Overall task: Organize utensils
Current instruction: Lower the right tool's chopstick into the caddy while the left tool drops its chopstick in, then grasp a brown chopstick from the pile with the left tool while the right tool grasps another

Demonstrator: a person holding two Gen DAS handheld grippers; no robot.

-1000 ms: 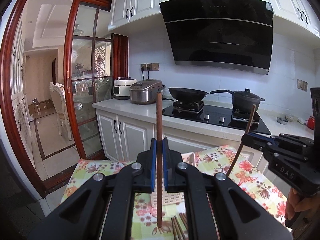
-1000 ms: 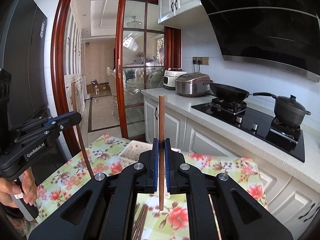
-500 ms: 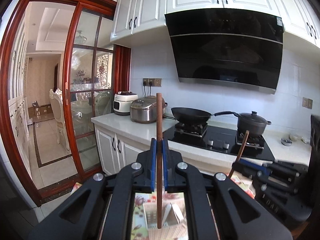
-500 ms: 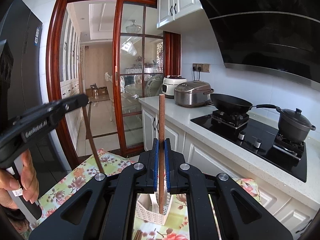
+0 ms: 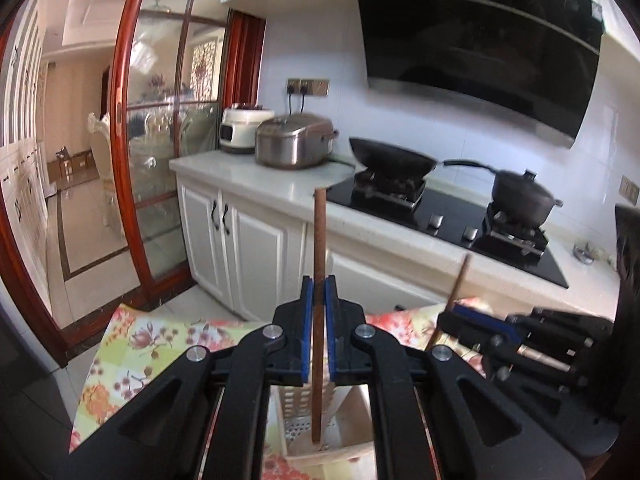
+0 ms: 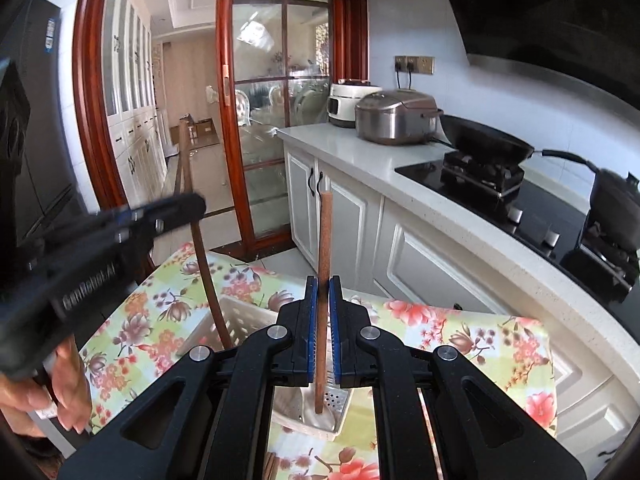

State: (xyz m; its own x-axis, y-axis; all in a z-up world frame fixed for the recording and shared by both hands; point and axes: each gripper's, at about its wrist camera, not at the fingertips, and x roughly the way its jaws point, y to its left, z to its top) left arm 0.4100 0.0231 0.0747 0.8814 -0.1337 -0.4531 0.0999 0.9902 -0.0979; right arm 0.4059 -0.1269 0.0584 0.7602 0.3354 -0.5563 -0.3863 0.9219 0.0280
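Observation:
My left gripper is shut on a brown chopstick that stands upright, its lower end down inside the white perforated utensil basket. From the right wrist view that gripper shows blurred at the left, above the basket. The right gripper has its jaws opening. A second chopstick stands slightly tilted between them with a thin gap at the pads, its tip in the basket. In the left wrist view the right gripper sits at the right.
The basket stands on a table with a floral cloth. Behind it runs a white counter with a steel rice cooker, a wok and a pot on the hob. A hand holds the left tool.
Both grippers have come forward and down over the basket, so each chopstick's lower end now sits inside it. The right jaws have parted slightly around their chopstick.

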